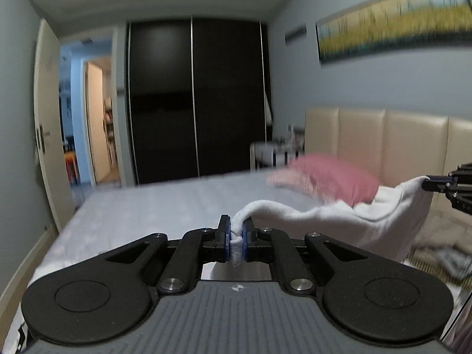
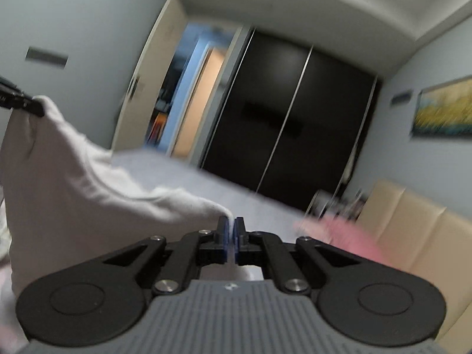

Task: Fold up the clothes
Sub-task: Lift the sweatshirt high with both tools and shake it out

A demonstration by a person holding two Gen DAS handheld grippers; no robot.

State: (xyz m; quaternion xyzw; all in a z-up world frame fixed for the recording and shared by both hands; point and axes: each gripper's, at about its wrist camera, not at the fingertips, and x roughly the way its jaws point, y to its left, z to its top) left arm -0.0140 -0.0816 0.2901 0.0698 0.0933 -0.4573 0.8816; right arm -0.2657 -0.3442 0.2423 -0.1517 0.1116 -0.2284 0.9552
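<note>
I see a bed [image 1: 165, 206] with a pink pillow [image 1: 333, 180] against a beige padded headboard [image 1: 383, 138], a black sliding wardrobe [image 1: 194, 100], an open door [image 1: 47, 124], and a landscape painting [image 1: 392, 26] above.

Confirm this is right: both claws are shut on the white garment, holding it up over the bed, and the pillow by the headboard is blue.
Not quite: the pillow is pink, as the left wrist view shows. The rest stands: the left claw and the right claw are both shut on the white garment, held up over the bed by the headboard.
</note>
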